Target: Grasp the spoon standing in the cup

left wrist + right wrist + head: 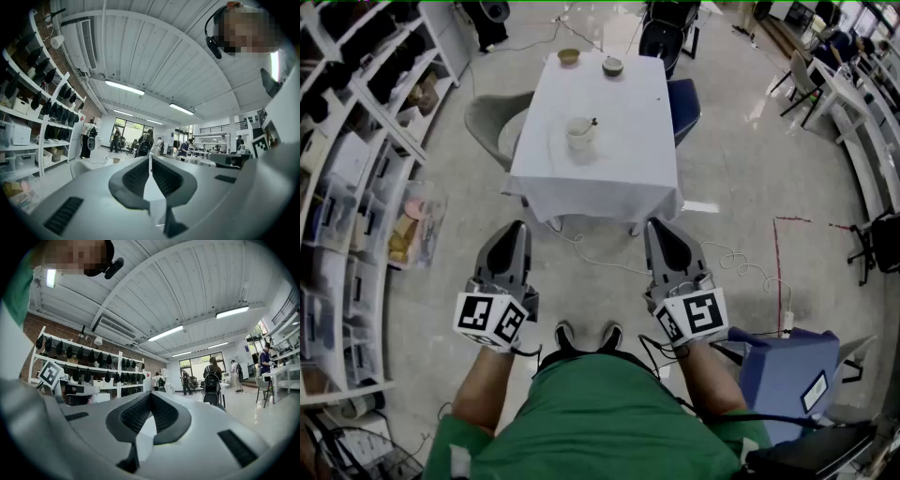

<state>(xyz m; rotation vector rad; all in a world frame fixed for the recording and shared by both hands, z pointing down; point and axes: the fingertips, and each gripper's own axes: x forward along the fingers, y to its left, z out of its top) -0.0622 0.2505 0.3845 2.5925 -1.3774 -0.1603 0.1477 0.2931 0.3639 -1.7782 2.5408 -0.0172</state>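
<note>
cup (pixel 579 134): white, upright, near centre of white-clothed table (pixel 619 178) | spoon (pixel 592 122): dark, standing in cup, handle leaning over rim toward 2 o'clock

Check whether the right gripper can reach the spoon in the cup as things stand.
Probably not yet: the right gripper hangs short of the table, jaws shut, and the spoon stands in the cup mid-table. Nothing blocks the path.
</note>
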